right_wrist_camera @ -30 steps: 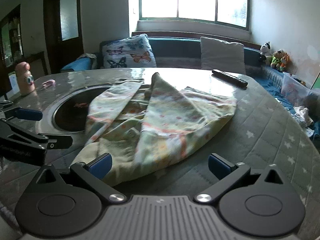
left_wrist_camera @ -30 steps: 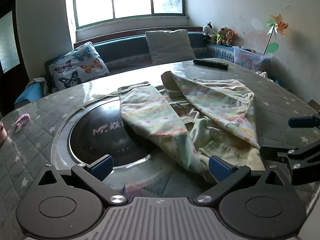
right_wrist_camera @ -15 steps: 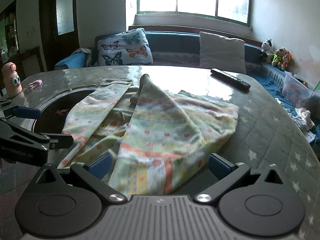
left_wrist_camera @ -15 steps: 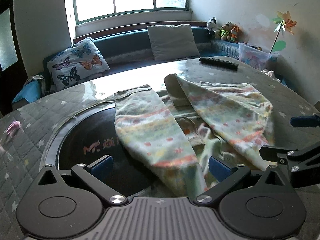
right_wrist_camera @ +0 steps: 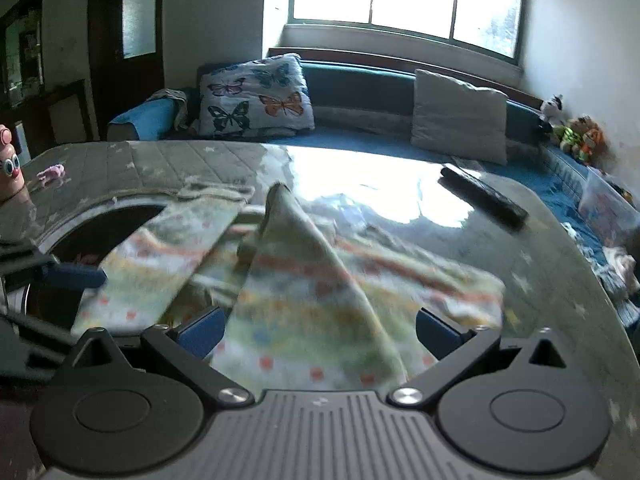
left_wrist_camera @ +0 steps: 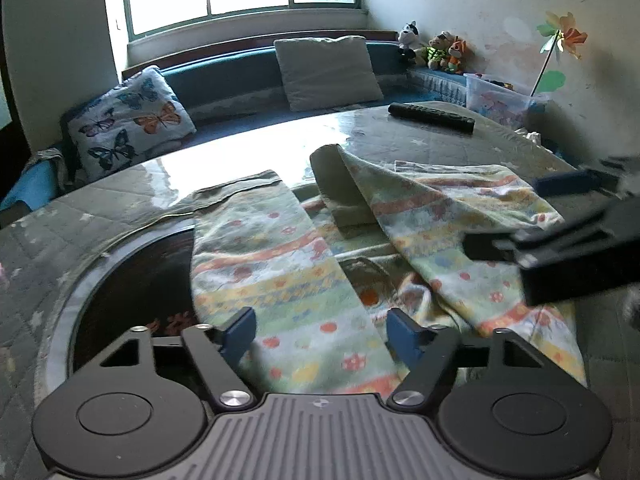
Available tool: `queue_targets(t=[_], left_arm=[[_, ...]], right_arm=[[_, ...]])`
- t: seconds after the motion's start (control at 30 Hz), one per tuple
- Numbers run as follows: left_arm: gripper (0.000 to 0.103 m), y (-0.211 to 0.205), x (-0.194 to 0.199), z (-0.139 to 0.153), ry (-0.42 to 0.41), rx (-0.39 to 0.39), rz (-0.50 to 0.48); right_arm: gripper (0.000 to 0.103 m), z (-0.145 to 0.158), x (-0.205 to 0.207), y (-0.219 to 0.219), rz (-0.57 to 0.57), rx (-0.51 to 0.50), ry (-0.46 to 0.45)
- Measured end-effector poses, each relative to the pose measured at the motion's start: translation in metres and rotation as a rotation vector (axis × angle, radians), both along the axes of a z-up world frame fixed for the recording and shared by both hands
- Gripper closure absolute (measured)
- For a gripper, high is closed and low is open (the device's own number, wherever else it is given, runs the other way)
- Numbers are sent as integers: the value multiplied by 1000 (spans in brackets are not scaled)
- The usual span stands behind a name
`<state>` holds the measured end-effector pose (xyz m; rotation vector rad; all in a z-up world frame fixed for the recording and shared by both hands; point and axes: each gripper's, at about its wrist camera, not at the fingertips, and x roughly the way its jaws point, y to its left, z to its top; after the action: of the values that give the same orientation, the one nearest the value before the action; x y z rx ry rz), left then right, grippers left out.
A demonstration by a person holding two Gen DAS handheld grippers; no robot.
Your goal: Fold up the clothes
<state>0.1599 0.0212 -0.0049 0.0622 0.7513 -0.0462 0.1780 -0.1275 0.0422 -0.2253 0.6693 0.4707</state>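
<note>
A pale striped, dotted garment (left_wrist_camera: 288, 276) lies crumpled on the round table, with two long parts fanning toward me; it also shows in the right wrist view (right_wrist_camera: 304, 296). My left gripper (left_wrist_camera: 322, 330) is open, its blue pads either side of the near end of the left part. My right gripper (right_wrist_camera: 318, 330) is open over the near end of the right part. The right gripper also appears at the right of the left wrist view (left_wrist_camera: 560, 216), and the left gripper at the left of the right wrist view (right_wrist_camera: 60, 276).
The table (left_wrist_camera: 120, 208) has a quilted grey cover and a dark round inset (left_wrist_camera: 140, 280). A black remote (left_wrist_camera: 432, 118) lies at the far side. A pink toy (right_wrist_camera: 10, 164) stands at the far left. A sofa with cushions (left_wrist_camera: 328, 68) runs behind.
Both grippers have moved forward and lower over the near ends of the garment. The left gripper's jaws have narrowed somewhat. The garment lies as before.
</note>
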Motion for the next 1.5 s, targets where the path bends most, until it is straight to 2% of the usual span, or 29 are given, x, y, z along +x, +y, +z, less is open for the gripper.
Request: queue_targets(t=[0.17,0.23,0.37,0.43,0.57,0.67,0.7,0.73,0.77,0.8,0.83,0.93,1.23,1.5], left_arm=[[56,2,12,-7,19,-8,-17],[57,4,14,-7,18,-13,-21],[57,6,20,-6,16,-21,-22],[57,6,24,-5,14,-20,-21],[50,5,35,-6,24,-13,-7],[51,6,39,-8,28,-3,-3],[52,6,41,-8,29,1,-3],[59,6,42,-9,30,4,-2],[67,6,43,-10,31,8,-1],[70,8,43,-10,30,11,2],[78,10,43,-10,28,9,5],[94,16,39,-9,24,-4,22],[99,33,14,3,-23,-13,113],[99,61,-31,18,-76,-36,217]], right_arm=[[8,-1,32,21,29,-3,-13],[9,-3,44,31,38,-6,-14],[13,-7,67,49,59,-13,-11],[18,-10,76,55,65,-15,-5],[27,-19,91,61,61,-26,25],[39,-26,101,64,54,-35,51],[46,-28,104,65,52,-38,60],[56,-30,107,66,50,-41,69],[61,-32,108,65,43,-41,75],[73,-32,109,63,42,-38,78],[83,-31,107,59,42,-28,74],[95,-26,101,50,29,-18,51],[98,4,67,-8,-59,25,-30],[98,16,23,-75,-186,34,-91]])
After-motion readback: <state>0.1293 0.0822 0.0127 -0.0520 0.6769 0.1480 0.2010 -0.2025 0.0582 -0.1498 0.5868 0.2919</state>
